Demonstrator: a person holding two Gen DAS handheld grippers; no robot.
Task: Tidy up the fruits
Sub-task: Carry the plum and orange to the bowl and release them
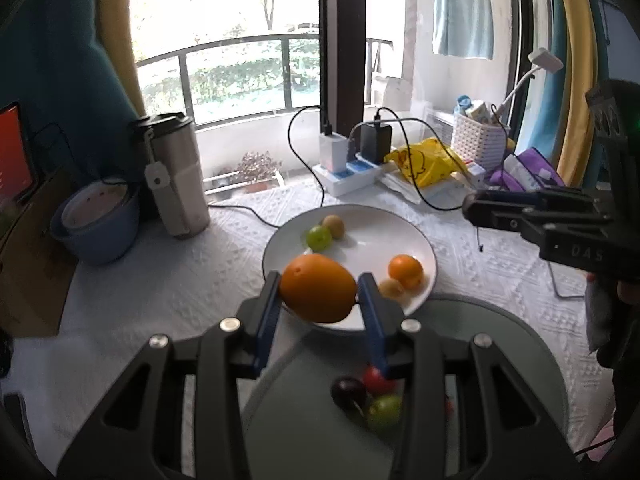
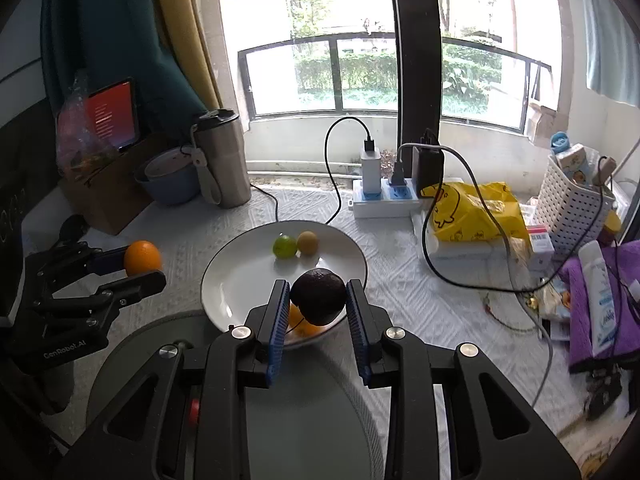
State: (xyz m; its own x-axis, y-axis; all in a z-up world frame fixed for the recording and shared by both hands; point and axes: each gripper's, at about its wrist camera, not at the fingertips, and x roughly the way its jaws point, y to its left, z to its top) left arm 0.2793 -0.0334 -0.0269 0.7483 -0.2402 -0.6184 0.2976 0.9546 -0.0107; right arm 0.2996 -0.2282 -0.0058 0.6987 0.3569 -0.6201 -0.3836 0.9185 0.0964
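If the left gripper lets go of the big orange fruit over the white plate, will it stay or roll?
The orange fruit is smooth and egg-shaped, so it would probably wobble and roll. The white plate has a shallow raised rim that may stop it. It could bump the small orange nearby.

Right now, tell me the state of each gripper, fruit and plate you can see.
Left hand-held gripper: shut on large orange.
Right hand-held gripper: shut on dark fruit.
White plate: holds green fruit, tan fruit.
Grey plate: holds small fruits.
Tumbler: upright, lidded.
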